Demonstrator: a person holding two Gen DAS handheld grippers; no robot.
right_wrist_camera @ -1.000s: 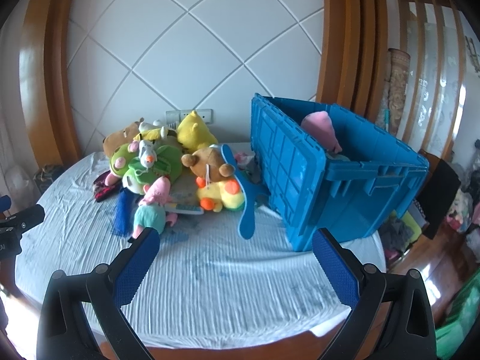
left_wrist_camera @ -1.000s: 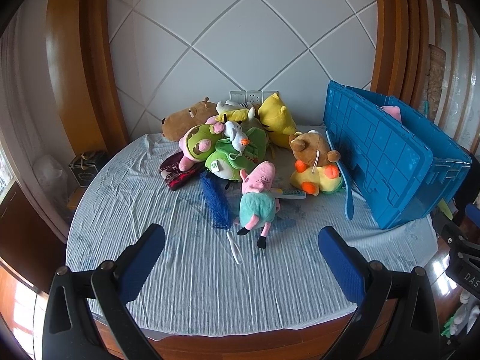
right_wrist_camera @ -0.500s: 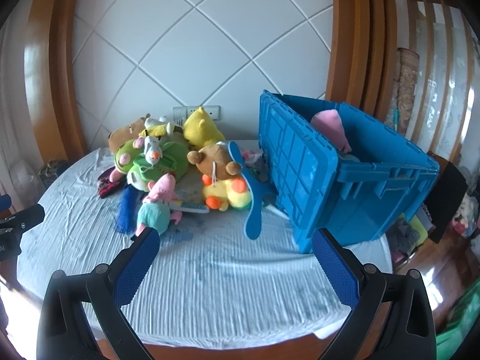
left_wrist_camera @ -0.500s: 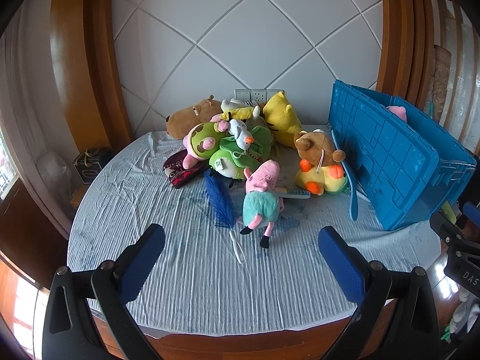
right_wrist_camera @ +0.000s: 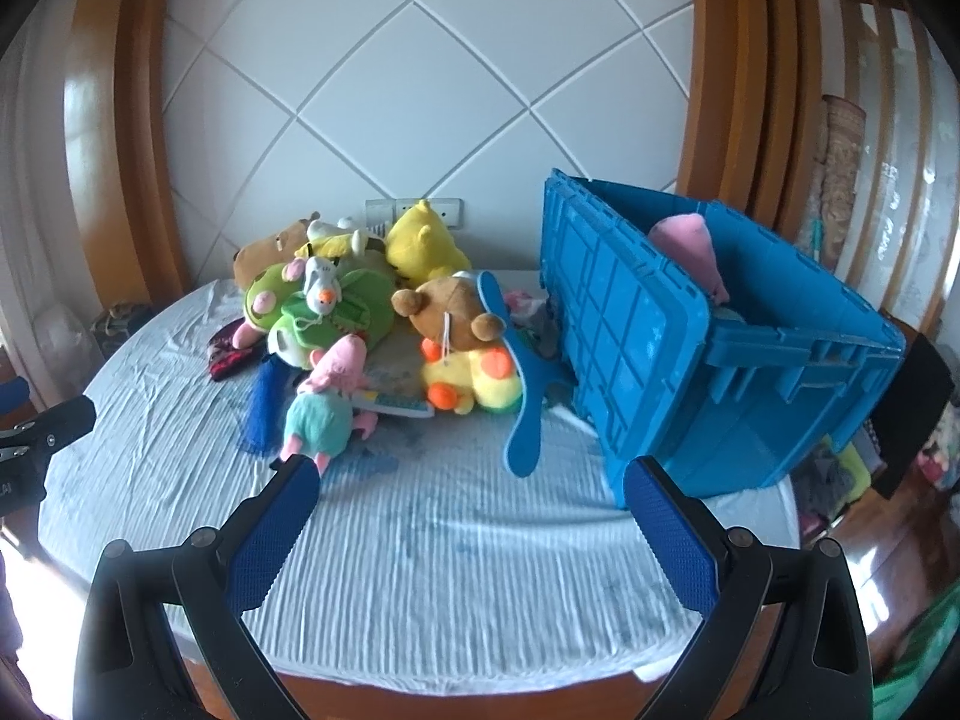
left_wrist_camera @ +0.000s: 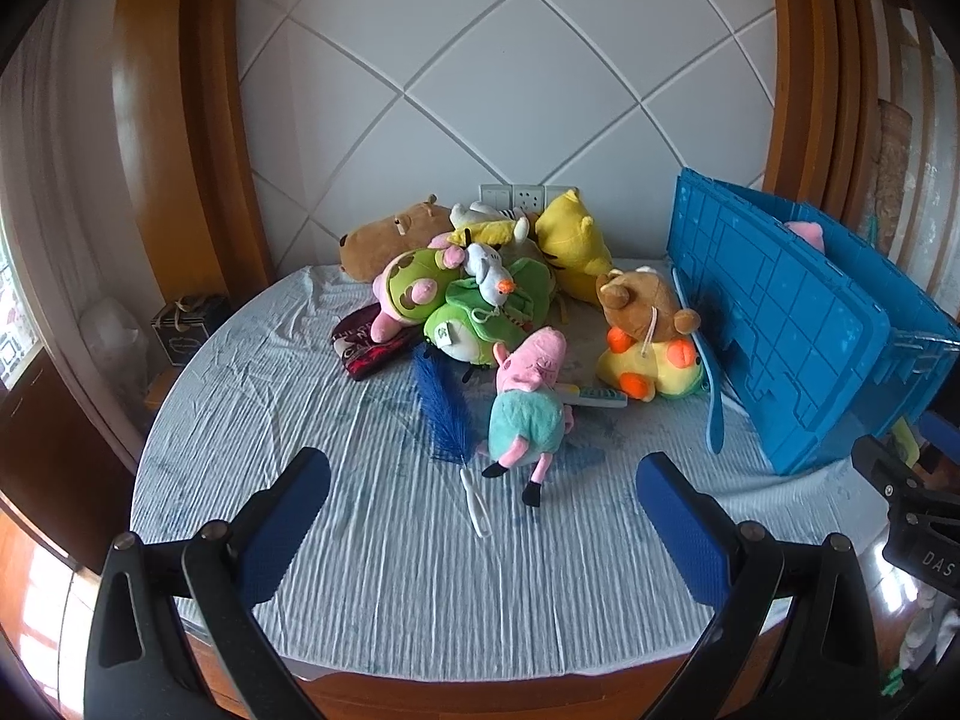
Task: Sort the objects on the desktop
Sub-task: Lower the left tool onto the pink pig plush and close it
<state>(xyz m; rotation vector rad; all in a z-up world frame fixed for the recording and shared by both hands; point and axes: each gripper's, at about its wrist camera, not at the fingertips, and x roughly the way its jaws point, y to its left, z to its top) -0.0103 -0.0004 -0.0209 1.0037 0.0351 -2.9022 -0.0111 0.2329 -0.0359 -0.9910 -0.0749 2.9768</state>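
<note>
Currently both grippers are being held spread and empty over the near table edge | left gripper [left_wrist_camera: 483, 519] is being aimed at the pig plush [left_wrist_camera: 528, 408] | right gripper [right_wrist_camera: 471, 531] is being kept nearer the blue crate [right_wrist_camera: 708, 336], likely the destination | 1 pink toy [right_wrist_camera: 690, 252] is already lying inside it.

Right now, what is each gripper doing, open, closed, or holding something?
Left gripper: open, holding nothing.
Right gripper: open, holding nothing.
</note>
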